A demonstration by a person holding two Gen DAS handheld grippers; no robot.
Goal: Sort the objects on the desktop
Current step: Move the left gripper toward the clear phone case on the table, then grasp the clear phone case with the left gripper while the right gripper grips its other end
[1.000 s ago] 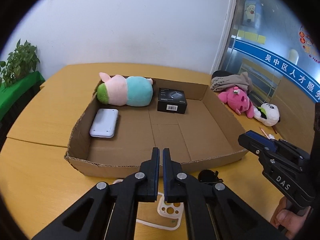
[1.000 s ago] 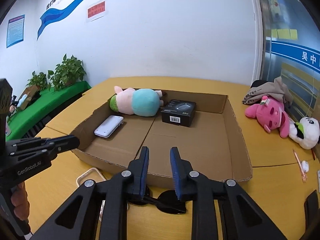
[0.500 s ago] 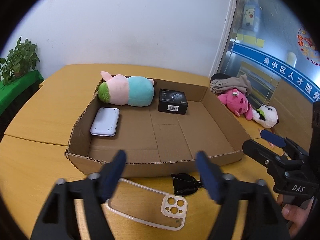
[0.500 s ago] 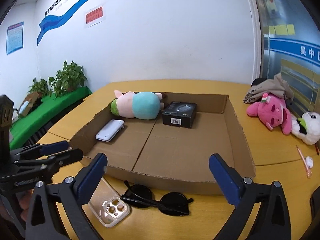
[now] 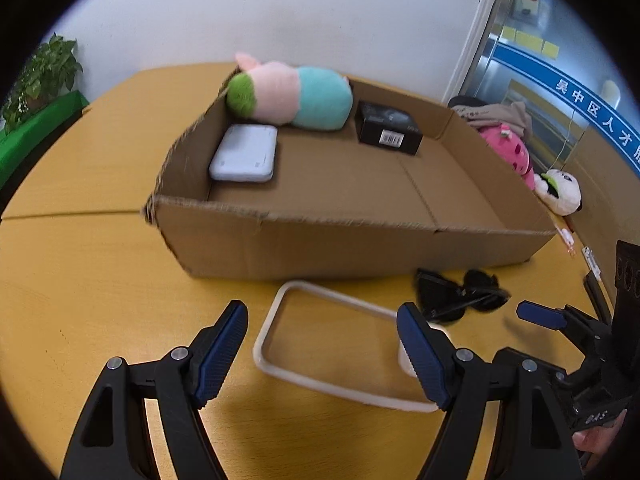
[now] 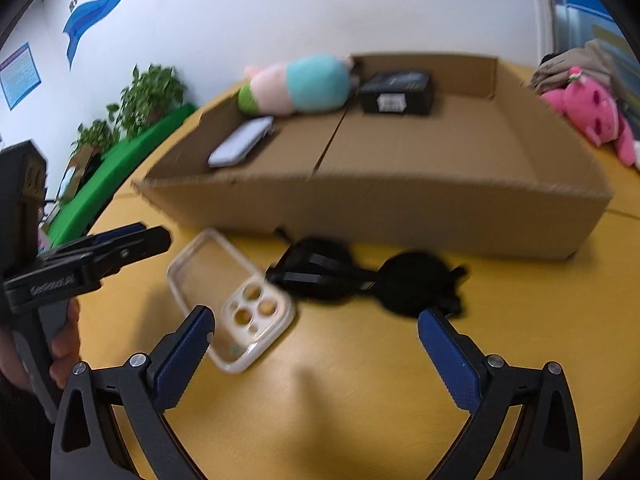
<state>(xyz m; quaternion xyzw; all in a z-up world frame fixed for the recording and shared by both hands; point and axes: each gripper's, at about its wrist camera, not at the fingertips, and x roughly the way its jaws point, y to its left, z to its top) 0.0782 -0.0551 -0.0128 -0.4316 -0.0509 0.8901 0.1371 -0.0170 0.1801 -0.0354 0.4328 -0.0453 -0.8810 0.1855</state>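
Closest to the left wrist camera, the left gripper (image 5: 320, 350) hangs over the yellow tabletop (image 5: 100, 292) with its blue-padded fingers (image 5: 218, 354) spread wide and nothing pinched between them; a clear phone case (image 5: 340, 344) lies flat on the wood in the gap they frame, touched by neither pad. From the right wrist camera the right gripper (image 6: 316, 354) shows the same state — fingers (image 6: 182, 356) splayed as far as they go, empty, over bare tabletop. Just ahead of it lies the phone case with its camera cut-outs toward the gripper, and touching the case's far corner sits a pair of black sunglasses (image 6: 368, 280), folded, lenses down on the wood. A hand (image 6: 64, 344) grips the handle of the left gripper at the left edge of that view. Just beyond the case and the sunglasses stands a low, open cardboard box (image 6: 400, 208), its near wall close to both. Inside, along the far side, a white flat device (image 5: 245, 153) lies by the left wall, a pink, green and teal plush toy (image 5: 290, 96) rests against the back corner, and a small black box (image 5: 389, 127) sits just right of the plush. To the right of the cardboard box, on the tabletop, lie a pink plush (image 6: 596, 114) and a panda plush (image 5: 560, 192), with a heap of cloth (image 6: 580, 64) behind them — potted plants (image 6: 140, 104) stand far off along the left wall.
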